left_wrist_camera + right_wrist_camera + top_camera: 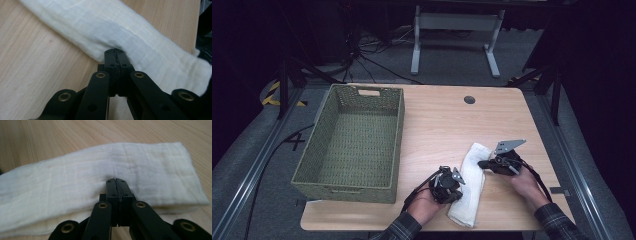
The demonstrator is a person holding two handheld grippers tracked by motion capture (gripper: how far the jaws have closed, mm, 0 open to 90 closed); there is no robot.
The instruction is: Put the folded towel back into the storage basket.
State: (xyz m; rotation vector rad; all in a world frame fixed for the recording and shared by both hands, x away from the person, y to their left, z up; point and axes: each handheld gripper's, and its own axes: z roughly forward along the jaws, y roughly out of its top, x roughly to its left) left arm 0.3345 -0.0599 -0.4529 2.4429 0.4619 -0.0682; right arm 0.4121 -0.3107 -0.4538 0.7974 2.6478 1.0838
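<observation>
A folded white cloth [469, 182] lies on the wooden table [437, 120] near its front edge. My left gripper [453, 186] sits at the cloth's left long edge. In the left gripper view its jaws are pressed together, and the left gripper [115, 51] tips pinch the cloth [140, 37] where its edge dents in. My right gripper [484, 163] comes in from the right over the cloth's far half. In the right gripper view its jaws are also pressed together, the right gripper [116, 180] tips on the top layer of the cloth [75, 177], which puckers slightly there.
A green woven basket [397, 145] with nothing in it stands on the left part of the table, close to the left gripper. A round cable hole [469, 100] sits near the far edge. Bare tabletop lies beyond the cloth.
</observation>
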